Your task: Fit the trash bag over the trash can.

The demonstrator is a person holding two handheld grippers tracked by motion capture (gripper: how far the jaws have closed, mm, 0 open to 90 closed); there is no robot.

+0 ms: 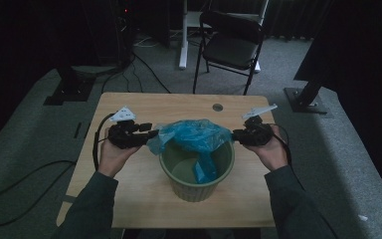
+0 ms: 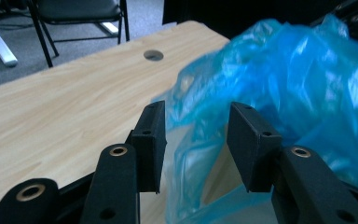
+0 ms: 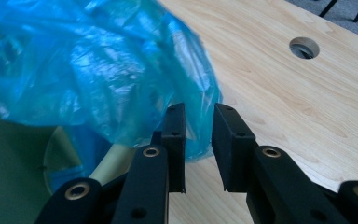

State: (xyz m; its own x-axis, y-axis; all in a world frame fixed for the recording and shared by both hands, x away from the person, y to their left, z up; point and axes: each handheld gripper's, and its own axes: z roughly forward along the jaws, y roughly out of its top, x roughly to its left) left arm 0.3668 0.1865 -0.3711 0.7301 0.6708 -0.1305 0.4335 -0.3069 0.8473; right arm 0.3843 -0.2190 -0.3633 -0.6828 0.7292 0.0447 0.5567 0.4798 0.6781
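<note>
Jaws on both sides stand parted, with thin blue plastic between or just ahead of them, and from where I stand neither pair looks pressed onto it. The left gripper (image 1: 146, 133) has the wider gap; in its own view a fold of the blue bag (image 2: 279, 88) hangs loosely in that gap without being squeezed. The right gripper (image 1: 236, 134) has a narrower gap, and in its own view the edge of the film (image 3: 121, 74) sits right at the tips, perhaps brushing the left one; I cannot tell whether it is truly caught.

That bag is draped over the far rim of the green bin (image 1: 197, 191), which stands in the middle of the table (image 1: 129, 199), with one tail of plastic dropping down inside.

I'd judge it nearly weightless, limp and slick, the sort of film that slides out of a light pinch and stretches or tears if yanked. The best hold looks to be the bunched hem at each side, just above the rim, where several layers gather. Closing on a single layer would likely slip, so each side should take a good fold before drawing it outward over the bin's edge
</note>
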